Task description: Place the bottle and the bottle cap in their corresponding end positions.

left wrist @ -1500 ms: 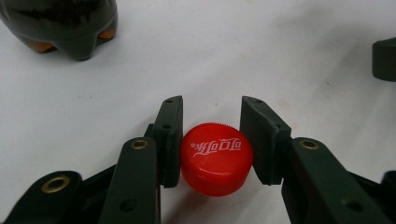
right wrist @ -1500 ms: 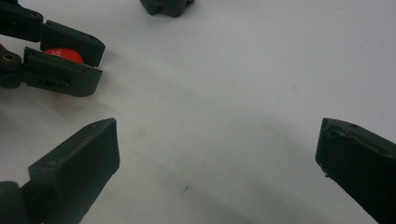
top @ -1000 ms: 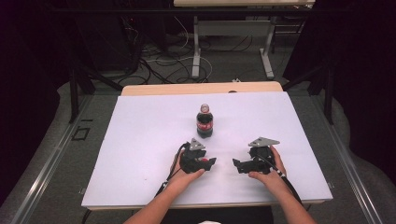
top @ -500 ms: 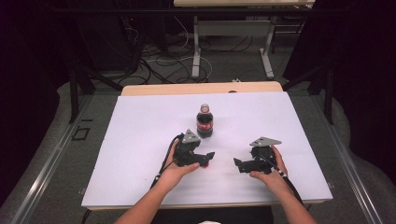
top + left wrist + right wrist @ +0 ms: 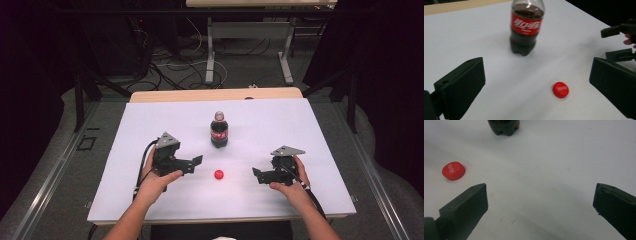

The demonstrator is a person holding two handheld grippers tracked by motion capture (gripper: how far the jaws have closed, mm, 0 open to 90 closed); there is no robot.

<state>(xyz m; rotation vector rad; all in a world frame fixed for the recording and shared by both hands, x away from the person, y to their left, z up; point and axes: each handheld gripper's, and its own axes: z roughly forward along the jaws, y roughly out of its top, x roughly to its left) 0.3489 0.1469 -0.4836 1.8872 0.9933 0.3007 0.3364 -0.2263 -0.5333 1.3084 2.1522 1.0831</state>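
Observation:
A dark cola bottle with a red label stands upright mid-table, also close ahead in the left gripper view as the bottle. A red cap lies flat on the white sheet in front of it. My left gripper hovers to the cap's left. Its jaws have just been opening and now stand wide with nothing between them; the cap lies on the sheet beyond the jaws. My right gripper rests open to the cap's right, its own view showing the cap off to its left.
The white sheet covers the tabletop, whose wooden far edge shows behind the bottle. Dark floor with cables and table legs lies beyond. The right gripper appears at the right edge of the left gripper view.
My left gripper has pulled away to the left and risen, and its jaws have opened. The red cap now lies uncovered where the gripper was. The right gripper has stayed put.

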